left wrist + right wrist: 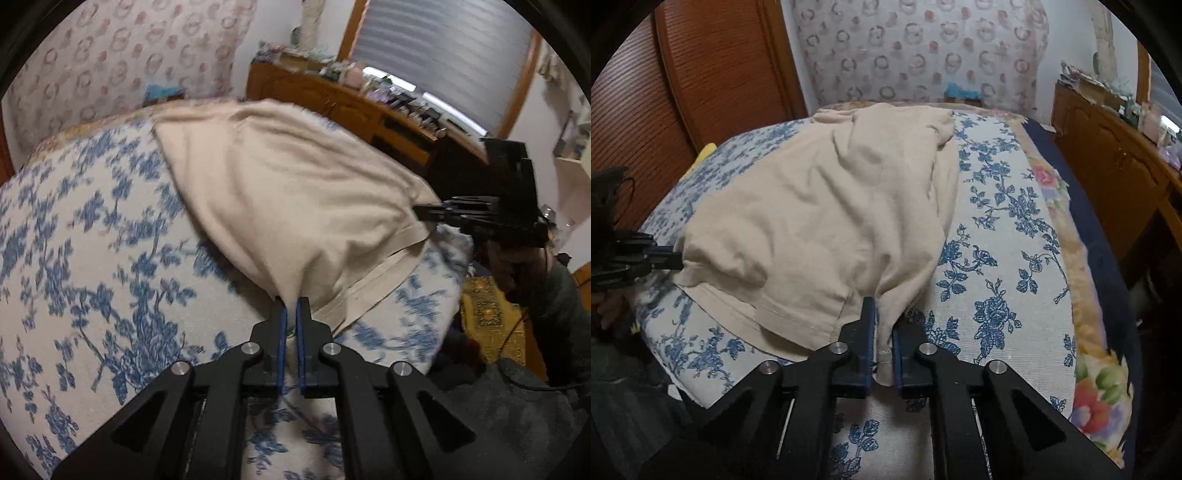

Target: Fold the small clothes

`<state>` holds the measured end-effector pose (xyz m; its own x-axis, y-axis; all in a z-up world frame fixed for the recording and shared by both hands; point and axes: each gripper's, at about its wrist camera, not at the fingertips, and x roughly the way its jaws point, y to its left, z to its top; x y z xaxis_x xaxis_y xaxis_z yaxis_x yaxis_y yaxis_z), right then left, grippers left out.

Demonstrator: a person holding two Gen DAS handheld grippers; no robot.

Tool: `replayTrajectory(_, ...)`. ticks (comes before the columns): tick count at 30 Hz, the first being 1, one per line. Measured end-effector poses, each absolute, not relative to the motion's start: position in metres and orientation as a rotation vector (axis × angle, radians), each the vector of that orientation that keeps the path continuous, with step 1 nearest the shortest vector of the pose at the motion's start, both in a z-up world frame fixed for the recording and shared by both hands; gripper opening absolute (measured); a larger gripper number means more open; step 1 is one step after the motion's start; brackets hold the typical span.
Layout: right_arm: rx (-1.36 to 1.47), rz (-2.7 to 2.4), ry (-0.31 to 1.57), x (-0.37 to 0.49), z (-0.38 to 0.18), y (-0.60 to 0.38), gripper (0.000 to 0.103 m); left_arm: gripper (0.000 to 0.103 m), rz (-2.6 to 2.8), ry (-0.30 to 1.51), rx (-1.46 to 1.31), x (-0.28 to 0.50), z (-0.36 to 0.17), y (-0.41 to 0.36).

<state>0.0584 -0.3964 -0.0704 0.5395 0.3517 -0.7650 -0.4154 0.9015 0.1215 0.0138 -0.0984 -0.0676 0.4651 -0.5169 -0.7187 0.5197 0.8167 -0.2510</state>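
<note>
1. Beige shirt (820, 206) lies spread on the blue-floral bedspread (997, 229), collar end toward the far wall, hem end nearest the grippers.
2. Left gripper (291, 314): blue pads pinched onto a hem corner, cloth bunched betw. the fingers. Closed on fabric.
3. Right gripper (882, 325): jaws nearly together w/ a tuck of the other hem corner running down betw. them. Also gripping the shirt.
4. Both corners are raised a little off the bed; the hem sags betw. them and the body of the shirt billows up.
5. Progress: early. Garment looks laid out and both bottom corners are secured, but no fold crease shows yet; one sleeve (938, 125) sits rumpled near the top.
6. Left to do, prob.: carry the hem up toward the collar, lay it flat, release, then fold sides in.
7. Risk: uneven pull could skew the fold or drag the whole shirt over the bedspread.
</note>
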Motion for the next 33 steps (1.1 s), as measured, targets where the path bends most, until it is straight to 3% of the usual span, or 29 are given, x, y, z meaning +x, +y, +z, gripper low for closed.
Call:
replayTrajectory(13,0.034,0.500,0.677,0.062,0.000,-0.411,0.003,0.000,-0.604,0.718,-0.068,0.039,-0.004,-0.071)
replayTrajectory(23,0.000,0.490,0.593,0.168,0.048,-0.395,0.003,0.000,-0.511,0.665,-0.030,0.157,0.033,-0.061)
replayTrajectory(33,-0.026,0.464,0.684,0.278,0.031,-0.376,0.003,0.000,-0.417,0.730,-0.037,0.257,0.012,-0.055)
